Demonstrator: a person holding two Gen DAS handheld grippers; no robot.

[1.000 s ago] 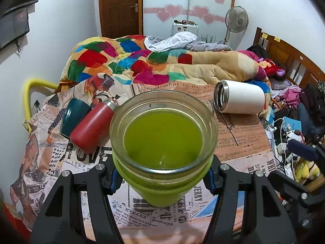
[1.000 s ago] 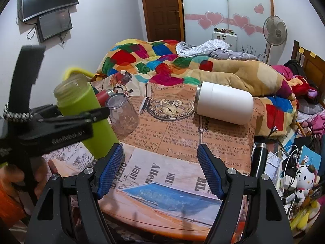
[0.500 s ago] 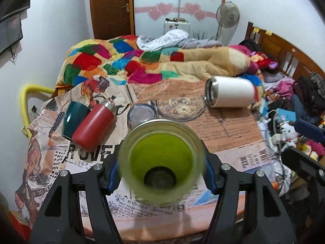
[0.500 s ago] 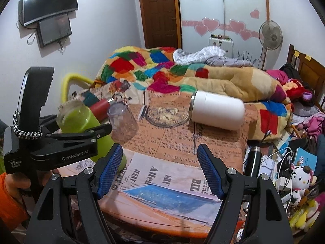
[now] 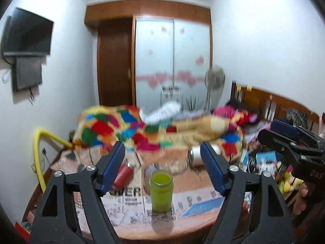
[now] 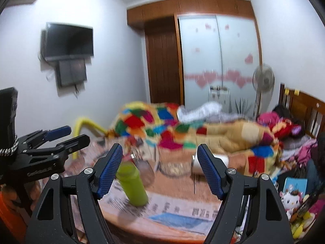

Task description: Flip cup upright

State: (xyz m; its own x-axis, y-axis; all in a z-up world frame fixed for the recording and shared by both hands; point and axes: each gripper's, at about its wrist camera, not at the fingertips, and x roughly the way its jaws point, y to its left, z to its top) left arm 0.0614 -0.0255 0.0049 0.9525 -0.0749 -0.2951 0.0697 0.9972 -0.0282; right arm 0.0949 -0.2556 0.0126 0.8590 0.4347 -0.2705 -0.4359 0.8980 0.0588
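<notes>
Green cup point(image 5: 161, 191): upright on surface point(image 5: 195, 185), mouth up.
Left hand-held gripper point(image 5: 162, 170): wide, empty.
Right hand-held gripper point(image 6: 159, 169): wide, empty.
Bed point(image 6: 203, 130): behind cup.

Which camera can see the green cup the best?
The left wrist view. There the green cup stands upright in the middle, between the open jaws, with its open mouth showing. The right wrist view shows the same cup off to the left, blurrier, from the side and partly behind one finger.
</notes>
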